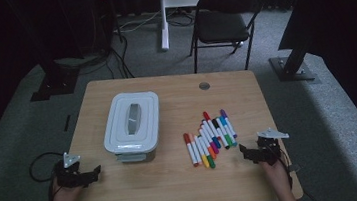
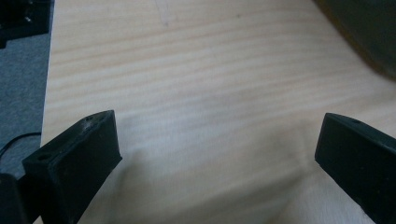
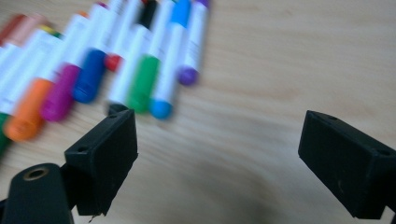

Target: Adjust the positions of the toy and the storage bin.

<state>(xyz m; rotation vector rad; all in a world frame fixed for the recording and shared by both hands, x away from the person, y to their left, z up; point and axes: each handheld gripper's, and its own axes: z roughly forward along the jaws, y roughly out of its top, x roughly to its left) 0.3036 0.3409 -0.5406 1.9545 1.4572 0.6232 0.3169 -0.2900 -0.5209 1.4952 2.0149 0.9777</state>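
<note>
On wooden table (image 1: 175, 181), markers (image 1: 209, 138), folding chair (image 1: 223, 23) beyond

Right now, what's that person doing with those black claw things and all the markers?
A person sits at a wooden table with a claw in each hand. Both are open and hold nothing. The right claw sits just beside a row of markers, nearest the blue and purple ones, but it touches none of them. The left claw rests over bare wood at the table's near left edge. A white box with its lid on stands between them, a bit farther back. Nothing has been picked up.
</note>
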